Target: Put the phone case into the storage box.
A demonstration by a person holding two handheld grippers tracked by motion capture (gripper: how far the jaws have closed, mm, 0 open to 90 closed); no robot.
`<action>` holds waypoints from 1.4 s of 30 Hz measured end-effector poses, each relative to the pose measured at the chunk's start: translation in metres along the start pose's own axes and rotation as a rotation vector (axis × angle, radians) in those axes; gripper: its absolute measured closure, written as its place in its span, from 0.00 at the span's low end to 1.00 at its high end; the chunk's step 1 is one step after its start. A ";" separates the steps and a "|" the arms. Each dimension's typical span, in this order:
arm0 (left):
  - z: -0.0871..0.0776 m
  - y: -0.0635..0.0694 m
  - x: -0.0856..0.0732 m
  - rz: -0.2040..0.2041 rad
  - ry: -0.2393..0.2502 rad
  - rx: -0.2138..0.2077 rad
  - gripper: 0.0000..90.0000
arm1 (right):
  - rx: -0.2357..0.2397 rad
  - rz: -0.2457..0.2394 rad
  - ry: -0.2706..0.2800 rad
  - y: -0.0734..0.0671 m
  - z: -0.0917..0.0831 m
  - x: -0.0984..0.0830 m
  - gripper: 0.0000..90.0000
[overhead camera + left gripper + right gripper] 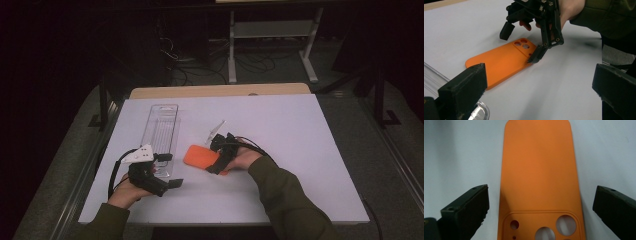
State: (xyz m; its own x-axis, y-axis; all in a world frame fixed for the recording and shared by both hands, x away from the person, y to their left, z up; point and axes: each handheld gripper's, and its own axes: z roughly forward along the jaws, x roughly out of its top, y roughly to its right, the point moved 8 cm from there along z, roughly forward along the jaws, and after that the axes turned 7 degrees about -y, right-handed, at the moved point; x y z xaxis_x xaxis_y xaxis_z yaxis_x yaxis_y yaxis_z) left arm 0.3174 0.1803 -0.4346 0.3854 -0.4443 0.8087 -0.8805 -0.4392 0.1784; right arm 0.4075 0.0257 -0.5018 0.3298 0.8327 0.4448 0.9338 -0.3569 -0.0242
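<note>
Risk: my right gripper (pixel 220 155), jaws spread astride the orange phone case (pixel 539 170), skids the flat case (pixel 501 62) instead of lifting it.

My orange silicone phone case (pixel 200 156) lies flat on the white desk (pixel 300 130), near its middle. Just left of it, a clear plastic tray (pixel 161 131) runs from near to far. My left hand-held gripper (pixel 167 172) sits at the tray's near end. My right hand-held gripper (pixel 216 157) is over the case's right end, one jaw on each side of it.
</note>
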 end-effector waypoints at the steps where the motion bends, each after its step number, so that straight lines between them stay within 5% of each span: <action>1: 0.000 0.000 0.000 -0.001 0.000 0.000 0.00 | 0.000 0.000 -0.001 0.000 0.001 0.000 0.00; 14: 0.001 0.001 0.000 0.003 -0.001 -0.003 0.00 | -0.008 -0.010 -0.044 -0.003 0.008 -0.003 0.04; 42: 0.003 0.002 -0.001 0.010 -0.009 -0.006 0.00 | -0.041 -0.026 -0.045 -0.004 0.007 -0.002 0.14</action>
State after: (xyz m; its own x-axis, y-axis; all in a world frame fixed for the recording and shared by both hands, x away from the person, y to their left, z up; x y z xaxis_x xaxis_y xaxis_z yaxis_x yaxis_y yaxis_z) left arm 0.3159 0.1774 -0.4364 0.3793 -0.4551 0.8056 -0.8859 -0.4300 0.1742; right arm 0.4040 0.0284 -0.5085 0.3121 0.8600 0.4037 0.9361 -0.3509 0.0239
